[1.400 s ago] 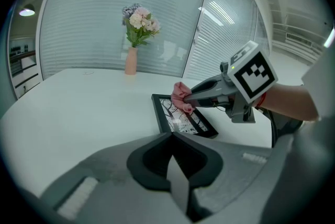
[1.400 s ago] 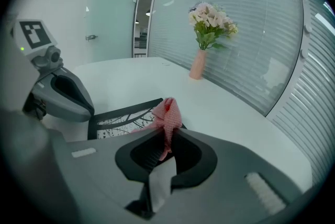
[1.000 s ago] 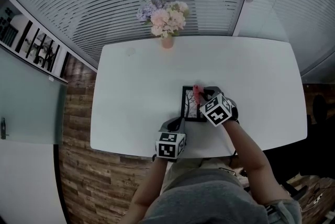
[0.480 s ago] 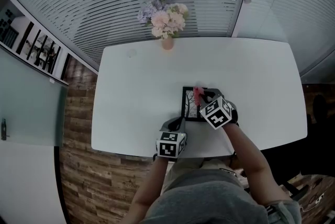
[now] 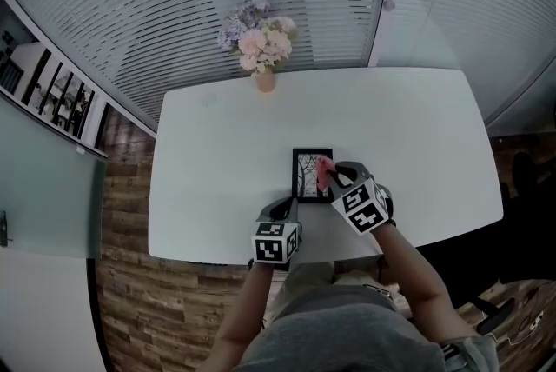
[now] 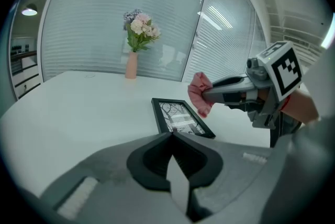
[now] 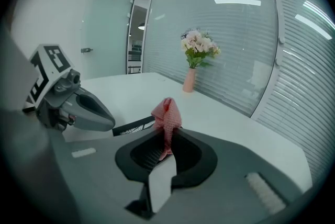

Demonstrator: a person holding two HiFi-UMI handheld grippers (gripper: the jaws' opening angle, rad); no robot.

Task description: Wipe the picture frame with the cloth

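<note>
Right gripper (image 7: 166, 131) pinches a bunched pink cloth (image 7: 166, 112) over one edge of the black picture frame (image 5: 304, 176).

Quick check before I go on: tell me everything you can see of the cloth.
The cloth is small and pink-red with a fine dotted weave, bunched into a crumpled wad. It is pinched between the shut jaws of the right gripper, and a puff stands out past their tips. It sits over the right side of the picture frame, which lies flat on the white table. Whether it touches the frame cannot be told.
</note>
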